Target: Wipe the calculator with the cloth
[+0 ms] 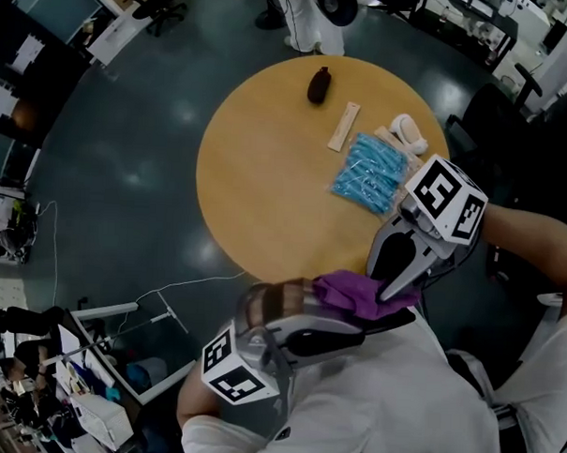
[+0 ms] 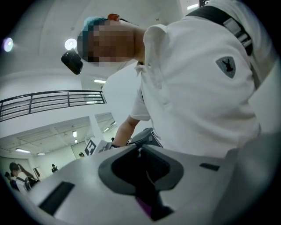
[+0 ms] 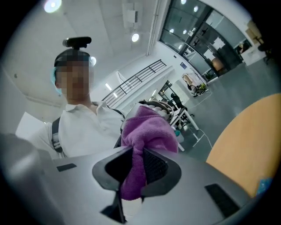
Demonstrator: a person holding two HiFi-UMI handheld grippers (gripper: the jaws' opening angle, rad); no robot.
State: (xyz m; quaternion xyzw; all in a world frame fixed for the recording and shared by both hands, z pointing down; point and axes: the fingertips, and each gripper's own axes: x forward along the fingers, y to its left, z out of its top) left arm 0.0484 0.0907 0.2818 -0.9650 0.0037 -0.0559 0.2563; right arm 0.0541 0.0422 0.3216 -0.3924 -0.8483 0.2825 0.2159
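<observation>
— Biggest thing first?
— A round wooden worktop [image 1: 257, 182] fills the middle of the head view. Both tools meet just off its rim at about 5 o'clock, close to the person's chest.
— The right one?
— The right hand-held gripper [image 1: 389, 293] comes in from 1 o'clock, and its jaws are clamped on the purple cloth [image 1: 354, 294]. In the right gripper view the cloth runs between the ribbed pads [image 3: 152, 165] and bunches up beyond them.
— And the left?
— The left hand-held gripper [image 2: 147, 178] lies at the cloth's 8 o'clock, just beside it. Its jaws look drawn together and dark, with a sliver of purple low in the slot.
— The calculator?
— I can't pick it out in any view.
— Smaller things?
— A blue packet [image 1: 370, 173] sits at the worktop's 3 o'clock and a dark pouch [image 1: 319, 84] at 12.
</observation>
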